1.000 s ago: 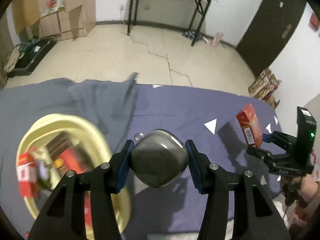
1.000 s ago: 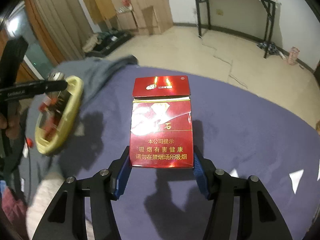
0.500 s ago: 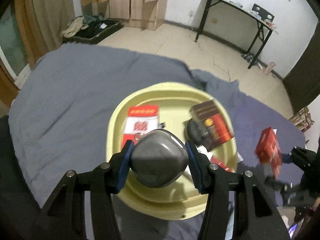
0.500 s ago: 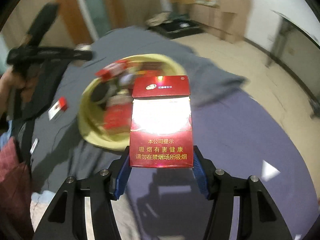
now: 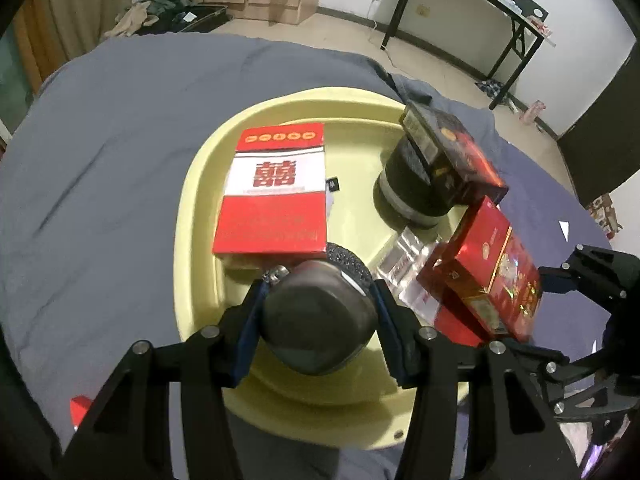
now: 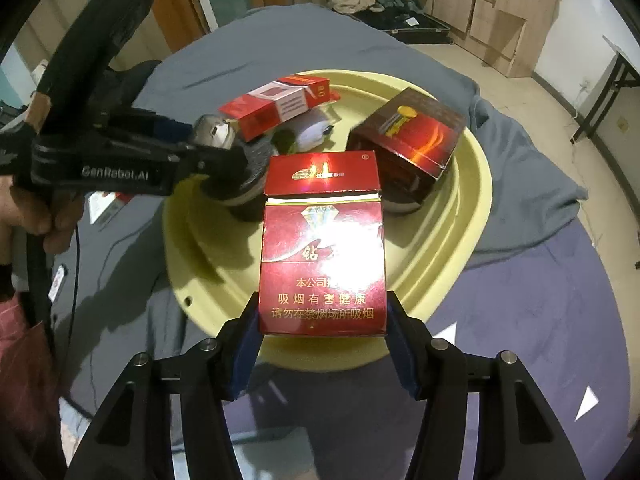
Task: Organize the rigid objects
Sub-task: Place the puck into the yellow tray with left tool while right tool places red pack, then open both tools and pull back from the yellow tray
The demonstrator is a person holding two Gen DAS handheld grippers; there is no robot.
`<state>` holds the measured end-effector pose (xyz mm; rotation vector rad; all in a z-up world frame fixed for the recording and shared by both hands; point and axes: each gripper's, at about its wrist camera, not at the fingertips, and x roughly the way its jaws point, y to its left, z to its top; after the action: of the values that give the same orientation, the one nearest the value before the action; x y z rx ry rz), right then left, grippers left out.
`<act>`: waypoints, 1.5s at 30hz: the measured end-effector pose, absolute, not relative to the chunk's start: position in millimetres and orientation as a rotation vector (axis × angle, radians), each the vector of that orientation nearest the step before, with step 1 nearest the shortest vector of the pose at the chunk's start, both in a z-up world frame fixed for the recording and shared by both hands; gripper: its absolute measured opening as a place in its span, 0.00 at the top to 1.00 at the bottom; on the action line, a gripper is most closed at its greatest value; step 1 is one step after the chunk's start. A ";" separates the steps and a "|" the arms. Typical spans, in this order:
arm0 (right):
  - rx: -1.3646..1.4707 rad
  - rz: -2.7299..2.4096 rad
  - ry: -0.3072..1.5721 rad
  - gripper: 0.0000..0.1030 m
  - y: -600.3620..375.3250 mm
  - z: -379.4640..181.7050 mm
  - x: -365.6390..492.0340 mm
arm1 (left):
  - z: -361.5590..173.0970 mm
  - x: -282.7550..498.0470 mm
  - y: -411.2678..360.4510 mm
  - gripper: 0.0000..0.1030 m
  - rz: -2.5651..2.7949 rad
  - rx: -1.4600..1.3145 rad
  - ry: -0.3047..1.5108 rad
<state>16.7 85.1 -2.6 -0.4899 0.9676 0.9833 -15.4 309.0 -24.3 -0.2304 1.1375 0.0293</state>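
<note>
My left gripper (image 5: pixel 318 320) is shut on a grey rounded case (image 5: pixel 318 320) and holds it over the near part of a yellow basin (image 5: pixel 200 184). My right gripper (image 6: pixel 322 326) is shut on a red cigarette pack (image 6: pixel 322 248) above the basin's near rim (image 6: pixel 476 184). That pack also shows in the left wrist view (image 5: pixel 486 272), at the basin's right side. The left gripper with the case shows in the right wrist view (image 6: pixel 212 132). In the basin lie a red-and-white pack (image 5: pixel 276 192), a dark red box (image 5: pixel 452 160) on a black round tin (image 5: pixel 404 188).
The basin sits on a bed with a grey blanket (image 5: pixel 112 128) and purple sheet (image 6: pixel 540 320). A small red pack (image 5: pixel 80 408) lies on the blanket near left. Beyond the bed are floor, a black table (image 5: pixel 472 8) and cardboard boxes (image 6: pixel 480 12).
Both grippers swung over to the yellow basin and came lower and closer to it. The case and the red pack stay gripped.
</note>
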 end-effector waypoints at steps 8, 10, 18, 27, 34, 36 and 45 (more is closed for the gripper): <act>-0.444 0.978 1.011 0.37 92.9 -5.4 31.1 | -24.7 -14.0 308.6 0.09 0.060 -0.240 1.073; -0.416 0.967 1.028 0.05 93.0 -8.6 32.6 | -23.5 -18.4 305.6 0.04 0.049 -0.227 1.042; -0.417 1.062 0.855 0.00 53.5 7.4 9.3 | 0.2 -63.7 299.4 0.00 0.067 -0.211 0.861; -0.483 1.000 0.825 0.00 11.6 -31.9 21.5 | -50.0 -136.7 234.3 0.00 0.107 -0.128 0.801; -0.521 1.046 0.810 0.00 24.0 -66.0 15.8 | -62.6 -135.2 212.8 0.00 0.156 -0.187 0.824; -0.547 1.053 0.797 0.00 31.3 -76.4 13.4 | -65.4 -133.6 210.3 0.00 0.164 -0.194 0.847; -0.531 1.047 0.665 0.00 51.4 -96.7 13.3 | -99.9 -94.8 209.4 0.00 0.263 -0.162 0.926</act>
<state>13.3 51.4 -96.7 -0.5307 0.6655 1.0466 -94.8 209.4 -99.9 -0.1617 0.9256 0.2631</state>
